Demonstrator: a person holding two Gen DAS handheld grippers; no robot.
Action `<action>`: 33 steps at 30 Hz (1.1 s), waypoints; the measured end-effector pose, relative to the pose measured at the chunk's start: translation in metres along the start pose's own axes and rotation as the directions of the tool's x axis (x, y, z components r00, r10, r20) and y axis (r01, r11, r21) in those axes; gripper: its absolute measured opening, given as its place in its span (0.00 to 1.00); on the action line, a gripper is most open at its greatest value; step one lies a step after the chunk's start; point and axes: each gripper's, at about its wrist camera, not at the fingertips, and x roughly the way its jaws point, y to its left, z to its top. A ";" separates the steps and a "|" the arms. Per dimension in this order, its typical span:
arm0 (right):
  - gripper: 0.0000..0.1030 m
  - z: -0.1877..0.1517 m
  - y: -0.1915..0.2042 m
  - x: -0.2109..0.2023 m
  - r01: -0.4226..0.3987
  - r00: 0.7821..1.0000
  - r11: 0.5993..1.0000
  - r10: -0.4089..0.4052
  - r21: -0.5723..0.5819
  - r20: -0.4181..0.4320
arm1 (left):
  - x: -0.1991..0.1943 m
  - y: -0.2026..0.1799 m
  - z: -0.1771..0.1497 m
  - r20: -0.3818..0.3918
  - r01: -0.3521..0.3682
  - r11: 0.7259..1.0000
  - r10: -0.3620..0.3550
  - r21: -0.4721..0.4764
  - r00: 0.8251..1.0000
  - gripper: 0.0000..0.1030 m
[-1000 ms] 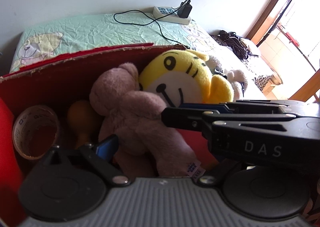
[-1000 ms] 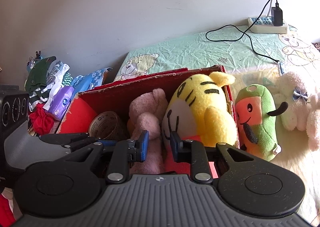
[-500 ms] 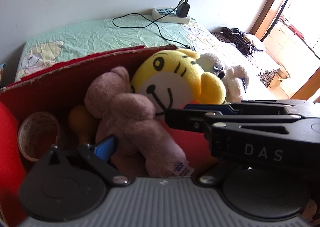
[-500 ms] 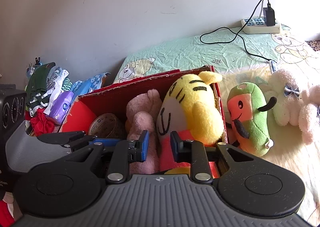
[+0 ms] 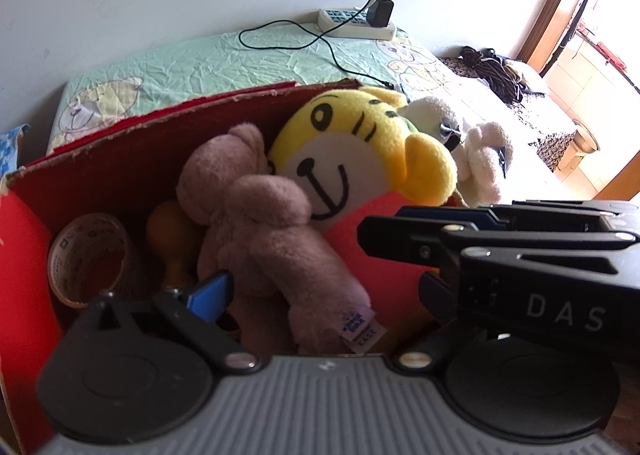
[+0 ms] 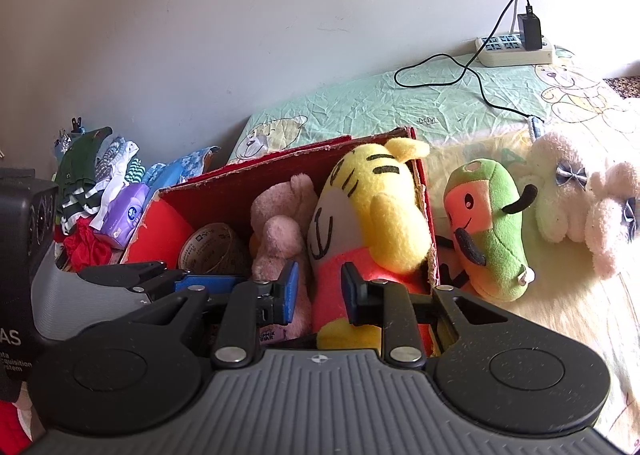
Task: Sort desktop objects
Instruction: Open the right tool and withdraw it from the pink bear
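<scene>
A red cardboard box (image 5: 160, 123) (image 6: 280, 167) on the bed holds a pink teddy bear (image 5: 256, 215) (image 6: 280, 231), a yellow tiger plush (image 5: 352, 147) (image 6: 380, 207), a tape roll (image 5: 88, 255) (image 6: 208, 243) and an orange object (image 5: 172, 231). My left gripper (image 5: 320, 295) hovers open over the bear's legs; its right finger is hidden under the right gripper's body (image 5: 520, 255). My right gripper (image 6: 320, 291) stands open just above the box's near edge, the tiger's red belly behind the gap. Beside it on the left is the left gripper (image 6: 160, 279).
Outside the box on the right stand a green and orange plush (image 6: 492, 227) and white fluffy plush toys (image 6: 568, 191) (image 5: 476, 151). A power strip (image 6: 512, 51) with a black cable lies at the wall. Folded clothes (image 6: 100, 191) and a black speaker (image 6: 24, 215) are left of the box.
Both grippers have drawn back and up a little from the box, so the toys look smaller and more of the bed shows. Neither gripper's opening has changed.
</scene>
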 end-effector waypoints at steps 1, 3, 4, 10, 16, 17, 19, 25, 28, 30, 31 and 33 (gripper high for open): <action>0.25 -0.001 0.000 0.000 0.001 1.000 1.000 -0.001 -0.001 0.000 | -0.001 -0.001 -0.001 0.000 -0.003 1.000 0.003 0.001 1.000 0.96; 0.25 -0.001 0.001 -0.002 0.005 1.000 1.000 -0.004 -0.003 0.006 | -0.002 -0.002 -0.001 -0.002 -0.010 1.000 0.010 0.000 1.000 0.96; 0.25 -0.002 0.001 -0.003 0.008 1.000 1.000 -0.008 -0.004 0.012 | -0.003 -0.002 -0.002 -0.002 -0.012 1.000 0.012 -0.002 1.000 0.96; 0.25 -0.004 0.001 -0.007 0.015 1.000 1.000 -0.014 -0.007 0.025 | -0.006 -0.007 -0.003 -0.006 -0.044 0.999 0.044 -0.003 0.999 0.96; 0.25 -0.005 -0.001 -0.011 0.022 0.999 1.000 -0.022 0.004 0.041 | -0.012 -0.010 -0.005 0.003 -0.070 0.998 0.070 -0.009 0.998 0.96; 0.25 -0.005 -0.001 -0.011 0.025 0.999 1.000 -0.025 0.006 0.043 | -0.013 -0.010 -0.004 0.002 -0.071 0.997 0.071 -0.013 0.997 0.96; 0.26 -0.005 -0.002 -0.013 0.023 0.999 1.000 -0.024 0.012 0.046 | -0.015 -0.010 -0.004 -0.001 -0.074 0.997 0.074 -0.019 0.997 0.96; 0.26 -0.007 -0.001 -0.016 0.028 0.998 1.000 -0.029 0.010 0.051 | -0.019 -0.015 -0.006 0.000 -0.098 0.995 0.098 -0.016 0.995 0.96; 0.26 -0.008 -0.001 -0.018 0.034 0.998 0.999 -0.034 0.011 0.055 | -0.019 -0.016 -0.006 -0.005 -0.103 0.995 0.103 -0.019 0.995 0.96; 0.26 -0.009 -0.001 -0.019 0.033 0.998 0.999 -0.033 0.008 0.059 | -0.018 -0.016 -0.006 -0.008 -0.111 0.994 0.111 -0.024 0.994 0.96; 0.26 -0.009 -0.002 -0.019 0.031 0.998 1.000 -0.031 0.005 0.059 | -0.018 -0.016 -0.006 -0.010 -0.119 0.993 0.118 -0.028 0.993 0.96; 0.26 -0.008 -0.003 -0.019 0.022 0.998 1.000 -0.022 0.002 0.053 | -0.018 -0.015 -0.007 -0.015 -0.132 0.990 0.131 -0.040 0.991 0.96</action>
